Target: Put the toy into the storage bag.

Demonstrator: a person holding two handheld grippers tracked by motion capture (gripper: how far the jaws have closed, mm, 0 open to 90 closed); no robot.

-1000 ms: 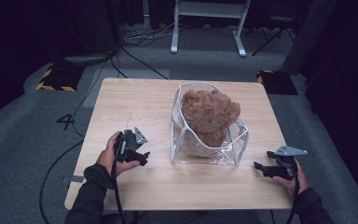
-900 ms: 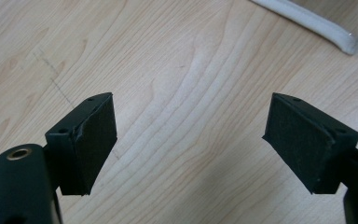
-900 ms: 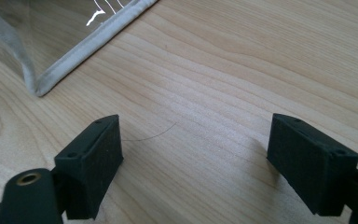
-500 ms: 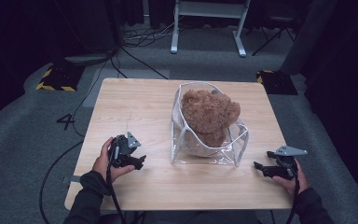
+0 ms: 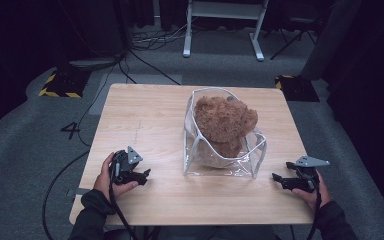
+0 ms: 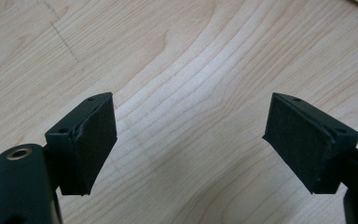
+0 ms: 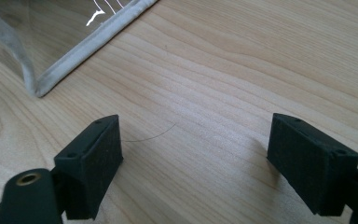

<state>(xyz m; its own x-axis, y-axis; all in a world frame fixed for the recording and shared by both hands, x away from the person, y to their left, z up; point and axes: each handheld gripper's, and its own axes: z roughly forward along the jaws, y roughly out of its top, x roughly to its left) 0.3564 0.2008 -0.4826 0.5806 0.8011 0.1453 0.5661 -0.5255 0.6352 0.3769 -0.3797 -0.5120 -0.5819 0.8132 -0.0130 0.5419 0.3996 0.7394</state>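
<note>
A brown plush toy (image 5: 224, 123) sits inside a clear plastic bag with white piping (image 5: 253, 161) at the middle of the wooden table (image 5: 150, 115). My left gripper (image 5: 145, 174) rests low at the table's front left, jaws pointing toward the bag; in the left gripper view it (image 6: 189, 140) stands open over bare wood. My right gripper (image 5: 276, 178) lies at the front right, a short way from the bag's corner. In the right gripper view it (image 7: 195, 150) is open with nothing between the jaws, and the bag's piped corner (image 7: 91, 41) shows at the upper left.
The table's front edge (image 5: 190, 220) runs just below both hands. Cables (image 5: 85, 155) trail over the grey floor at the left. A white frame's legs (image 5: 222, 30) stand behind the table, and a yellow-and-black striped block (image 5: 60, 82) lies at the far left.
My left hand has moved with its gripper toward the table's front edge and sunk lower. The right gripper and the bag have stayed where they were.
</note>
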